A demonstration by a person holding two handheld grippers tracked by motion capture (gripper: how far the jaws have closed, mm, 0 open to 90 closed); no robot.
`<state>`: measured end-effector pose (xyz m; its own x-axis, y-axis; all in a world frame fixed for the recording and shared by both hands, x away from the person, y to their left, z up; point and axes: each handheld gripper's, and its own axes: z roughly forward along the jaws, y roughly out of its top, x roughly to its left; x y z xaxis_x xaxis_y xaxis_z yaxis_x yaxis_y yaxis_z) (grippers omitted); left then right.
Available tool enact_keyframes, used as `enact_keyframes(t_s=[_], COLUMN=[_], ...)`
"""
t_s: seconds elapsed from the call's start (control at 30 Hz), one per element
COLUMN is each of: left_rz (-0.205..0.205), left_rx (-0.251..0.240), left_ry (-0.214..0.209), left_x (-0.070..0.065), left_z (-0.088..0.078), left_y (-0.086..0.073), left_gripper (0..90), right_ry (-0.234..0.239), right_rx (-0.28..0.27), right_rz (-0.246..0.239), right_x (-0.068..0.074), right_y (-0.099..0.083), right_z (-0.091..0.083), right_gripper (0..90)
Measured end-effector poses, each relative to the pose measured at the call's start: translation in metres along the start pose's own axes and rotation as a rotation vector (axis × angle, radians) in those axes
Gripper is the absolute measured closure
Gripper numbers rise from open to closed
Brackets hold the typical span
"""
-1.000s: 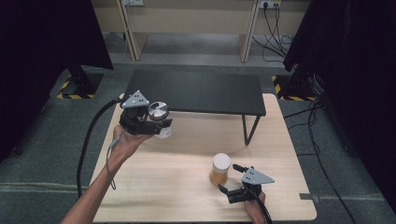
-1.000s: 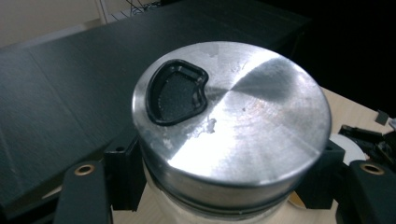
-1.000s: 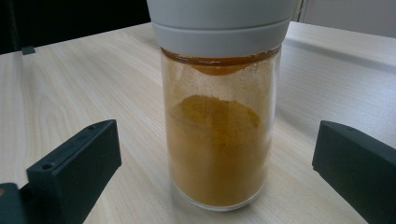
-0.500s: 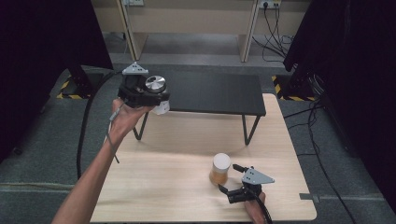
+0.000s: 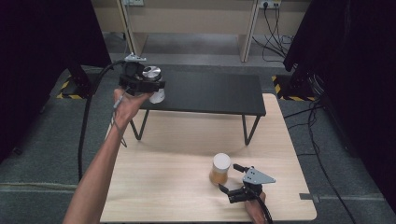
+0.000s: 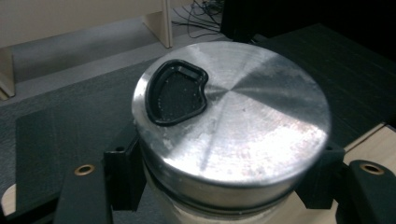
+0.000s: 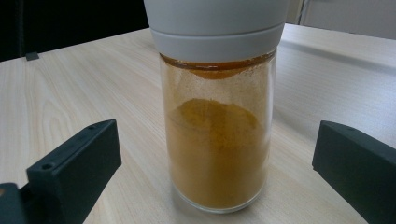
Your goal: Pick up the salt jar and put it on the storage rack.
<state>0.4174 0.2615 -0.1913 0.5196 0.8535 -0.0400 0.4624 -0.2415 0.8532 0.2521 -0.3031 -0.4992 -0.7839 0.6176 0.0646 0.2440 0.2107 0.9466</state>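
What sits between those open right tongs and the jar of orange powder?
Nothing. In the right gripper view the jar stands on the bare table between the tongs, with clear gaps to both jaws. The high view shows the same.

We find the shaker (image 6: 231, 126) body hidden below its metal lid (image 6: 243, 107); the spice jar (image 7: 217, 149) cap is cut off by the top edge.
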Motion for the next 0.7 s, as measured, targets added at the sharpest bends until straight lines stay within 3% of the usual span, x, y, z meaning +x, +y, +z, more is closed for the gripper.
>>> enact_keyframes(t_s=[0.23, 0.43, 0.7], left_rz=[-0.018, -0.011, -0.028], left_rx=[-0.01, 0.003, 0.009], left_ry=[0.039, 0.074, 0.091], left_x=[0.004, -0.002, -0.003], left_z=[0.008, 0.019, 0.03], left_y=[0.006, 0.006, 0.003], left_gripper=[31.5, 31.5, 31.5], right_ry=[0.007, 0.01, 0.013], right_rx=[-0.009, -0.01, -0.01], right_rz=[0.012, 0.015, 0.014], right_x=[-0.002, -0.003, -0.003], right_y=[-0.001, -0.002, -0.002], right_z=[-0.001, -0.001, -0.001], right_gripper=[1.0, 1.0, 1.0])
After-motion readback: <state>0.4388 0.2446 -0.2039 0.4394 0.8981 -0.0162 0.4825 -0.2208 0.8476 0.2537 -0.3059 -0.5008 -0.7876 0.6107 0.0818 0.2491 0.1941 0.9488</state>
